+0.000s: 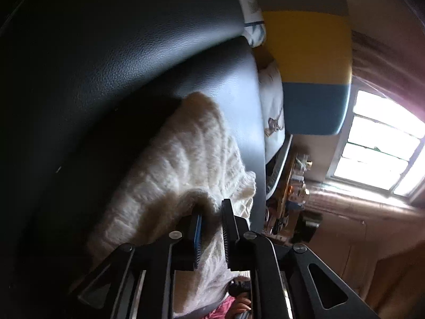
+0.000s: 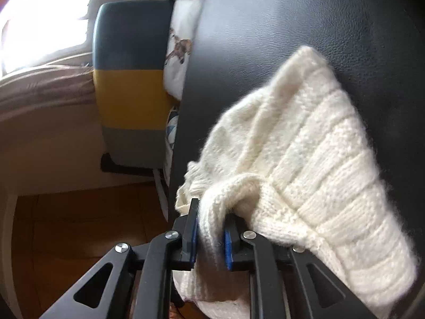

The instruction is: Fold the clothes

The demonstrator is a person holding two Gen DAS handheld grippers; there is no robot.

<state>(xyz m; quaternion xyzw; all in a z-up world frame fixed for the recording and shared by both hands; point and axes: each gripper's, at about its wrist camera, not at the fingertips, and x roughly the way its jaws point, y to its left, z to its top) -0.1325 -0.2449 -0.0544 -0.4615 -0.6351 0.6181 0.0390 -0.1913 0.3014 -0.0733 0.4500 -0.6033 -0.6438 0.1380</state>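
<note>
A cream ribbed knit garment [image 1: 183, 156] lies on a black leather surface [image 1: 119, 61], reaching up to its edge. My left gripper [image 1: 211, 212] is shut on a fold of the knit near that edge, with fabric bunched between the blue pads. In the right wrist view the same knit garment [image 2: 305, 164] spreads over the black leather surface [image 2: 292, 26]. My right gripper [image 2: 211, 212] is shut on a rolled edge of it, cloth pinched between its pads. Both views are rolled sideways.
A cushion with yellow, blue and grey bands [image 1: 310, 61] [image 2: 130, 79] stands past the leather edge, beside a white printed cloth [image 2: 180, 50]. A bright window [image 1: 382, 143], a cluttered shelf [image 1: 292, 186] and a wooden floor [image 2: 79, 220] lie beyond.
</note>
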